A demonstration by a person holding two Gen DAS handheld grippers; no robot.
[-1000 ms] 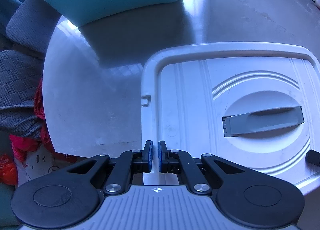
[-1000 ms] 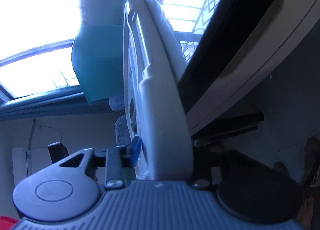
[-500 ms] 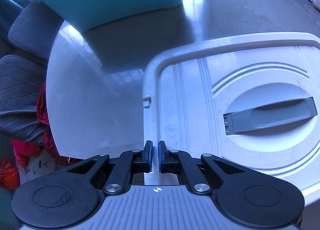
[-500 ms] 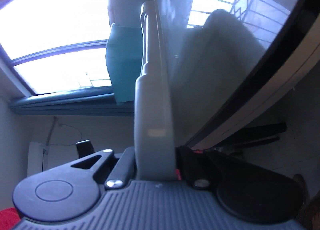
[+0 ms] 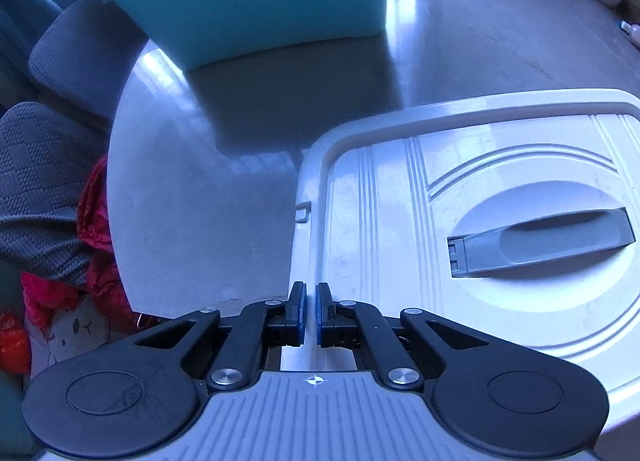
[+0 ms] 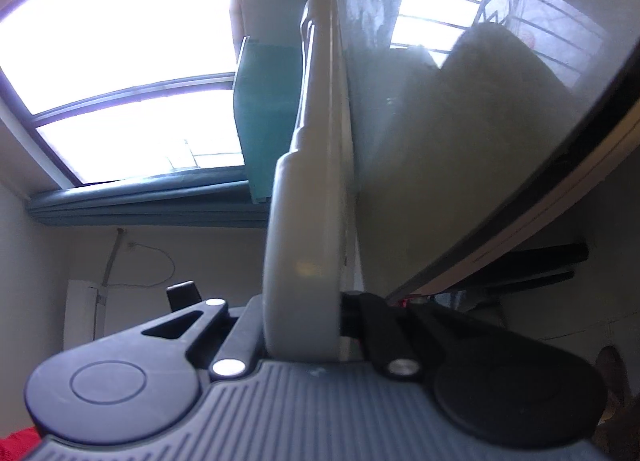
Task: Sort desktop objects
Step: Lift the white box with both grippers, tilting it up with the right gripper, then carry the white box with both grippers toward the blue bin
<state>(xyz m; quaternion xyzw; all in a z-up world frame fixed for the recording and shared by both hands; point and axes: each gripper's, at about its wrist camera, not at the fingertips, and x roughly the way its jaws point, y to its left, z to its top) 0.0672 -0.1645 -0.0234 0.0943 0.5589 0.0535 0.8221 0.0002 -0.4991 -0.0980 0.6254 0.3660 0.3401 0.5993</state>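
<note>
The left gripper [image 5: 310,313] is pinched tight on the near-left rim of the lid [image 5: 472,245], its blue pads [image 5: 298,311] either side of the thin raised edge. The right gripper [image 6: 304,325] is clenched on the lid too, gripping the thick grey edge that runs away from its camera; its fingertips are hidden behind that edge, so exactly where the pads bite can't be made out.

The lid is a wide, white moulded plastic panel with ribs and a round recess holding a grey handle [image 5: 540,245]. It sits over the right part of the pale, glossy worktop [image 5: 192,189]; whether its underside touches I cannot tell. Beyond it, at the far left, stands a teal box [image 5: 260,1]. Left of the worktop are a grey cushion [image 5: 36,189] and some red cloth [image 5: 96,245].

I'd judge the lid light and stiff but broad, likely to flex or swing if carried by one corner. The smooth plastic looks slippery, so two opposite rim holds or the handle seem the safest places.
</note>
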